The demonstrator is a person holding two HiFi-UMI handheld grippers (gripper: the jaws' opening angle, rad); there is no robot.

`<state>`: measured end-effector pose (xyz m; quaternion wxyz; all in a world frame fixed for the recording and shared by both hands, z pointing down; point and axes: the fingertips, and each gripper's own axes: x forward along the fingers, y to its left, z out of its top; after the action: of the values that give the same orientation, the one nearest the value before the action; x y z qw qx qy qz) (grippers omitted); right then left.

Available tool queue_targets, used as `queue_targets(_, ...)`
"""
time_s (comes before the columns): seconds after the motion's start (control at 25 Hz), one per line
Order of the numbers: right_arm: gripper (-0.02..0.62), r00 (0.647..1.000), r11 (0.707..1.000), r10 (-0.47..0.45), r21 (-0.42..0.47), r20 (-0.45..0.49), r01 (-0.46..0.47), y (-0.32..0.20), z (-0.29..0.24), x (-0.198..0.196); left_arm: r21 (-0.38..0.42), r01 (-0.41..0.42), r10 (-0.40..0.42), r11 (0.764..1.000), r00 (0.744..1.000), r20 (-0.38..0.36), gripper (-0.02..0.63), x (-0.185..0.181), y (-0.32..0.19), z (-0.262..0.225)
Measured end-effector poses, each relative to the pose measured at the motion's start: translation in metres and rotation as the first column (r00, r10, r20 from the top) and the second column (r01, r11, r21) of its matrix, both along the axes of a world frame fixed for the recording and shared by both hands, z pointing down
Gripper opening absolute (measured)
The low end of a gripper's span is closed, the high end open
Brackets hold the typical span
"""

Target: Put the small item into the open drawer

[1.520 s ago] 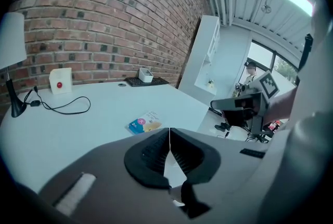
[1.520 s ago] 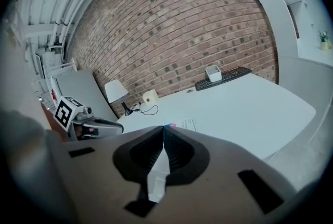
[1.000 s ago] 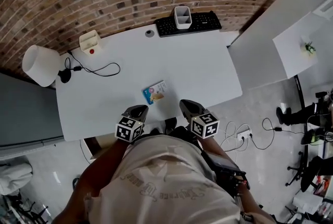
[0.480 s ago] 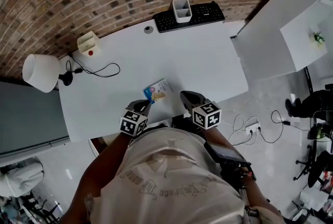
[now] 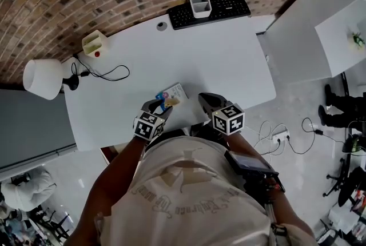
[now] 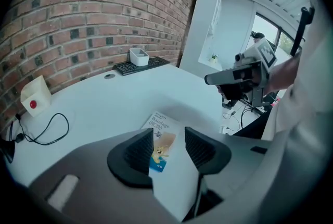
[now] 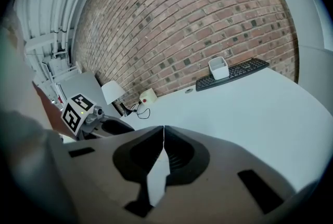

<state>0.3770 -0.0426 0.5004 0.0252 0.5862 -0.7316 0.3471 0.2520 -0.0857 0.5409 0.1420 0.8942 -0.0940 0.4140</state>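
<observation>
White desk (image 5: 223,62), lamp (image 5: 39,78) at its 9 o'clock corner, keyboard (image 5: 209,10) at 12 o'clock, left gripper (image 6: 169,138) at 6 o'clock, jaws opening astride the bandage box (image 5: 171,94) without pressing it, right gripper (image 7: 162,132) at its 3 o'clock, jaws together, empty, box flat on the desk's 6 o'clock edge

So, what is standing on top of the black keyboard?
A white open-topped container stands on the keyboard. The keys beneath it are covered, and whether anything lies inside the container cannot be made out.
</observation>
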Motion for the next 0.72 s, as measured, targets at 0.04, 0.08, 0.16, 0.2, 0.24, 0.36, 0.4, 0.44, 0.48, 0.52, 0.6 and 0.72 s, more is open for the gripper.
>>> queue_targets(0.04,0.006,1.000,1.000,-0.003,0.000,0.003,0.003,-0.001,0.001,0.002,0.001,-0.004,0.004,1.000,1.000,0.008,0.197,0.002,0.000,0.002)
queue_targets(0.08,0.006,1.000,1.000,-0.006,0.001,0.007,0.006,-0.002,0.002,0.003,0.003,-0.009,0.009,1.000,1.000,0.017,0.208,0.003,-0.001,0.004)
queue_targets(0.16,0.006,1.000,1.000,-0.011,-0.001,0.012,0.011,-0.004,0.005,0.007,0.012,-0.022,0.022,1.000,0.999,0.036,0.226,0.006,-0.003,0.009)
queue_targets(0.2,0.006,1.000,1.000,-0.013,-0.002,0.013,0.013,-0.005,0.007,0.009,0.017,-0.030,0.029,0.999,0.999,0.045,0.234,0.008,-0.005,0.010)
queue_targets(0.24,0.006,1.000,1.000,-0.013,-0.005,0.014,0.013,-0.007,0.009,0.012,0.022,-0.040,0.038,0.999,0.998,0.056,0.241,0.011,-0.007,0.012)
queue_targets(0.36,0.006,1.000,1.000,-0.016,-0.015,0.025,0.016,-0.006,0.014,0.015,0.036,-0.074,0.071,0.997,0.993,0.094,0.266,0.015,-0.011,0.020)
queue_targets(0.4,0.006,0.999,1.000,-0.018,-0.020,0.027,0.018,-0.006,0.015,0.016,0.041,-0.089,0.085,0.995,0.991,0.103,0.276,0.017,-0.012,0.023)
queue_targets(0.44,0.006,0.999,1.000,-0.019,-0.025,0.029,0.019,-0.005,0.017,0.017,0.045,-0.106,0.101,0.993,0.988,0.114,0.286,0.019,-0.012,0.027)
queue_targets(0.48,0.006,0.999,0.999,-0.018,-0.029,0.031,0.019,-0.005,0.018,0.019,0.049,-0.127,0.120,0.991,0.984,0.130,0.296,0.021,-0.013,0.029)
queue_targets(0.52,0.006,0.999,0.999,-0.017,-0.034,0.032,0.018,-0.005,0.020,0.021,0.052,-0.150,0.141,0.987,0.978,0.151,0.303,0.022,-0.013,0.032)
queue_targets(0.6,0.006,0.999,0.999,-0.017,-0.040,0.035,0.018,-0.005,0.023,0.024,0.059,-0.198,0.183,0.979,0.964,0.191,0.314,0.024,-0.013,0.038)
queue_targets(0.72,0.006,0.999,0.999,-0.018,-0.043,0.037,0.019,-0.006,0.026,0.026,0.072,-0.268,0.245,0.961,0.940,0.237,0.314,0.026,-0.011,0.047)
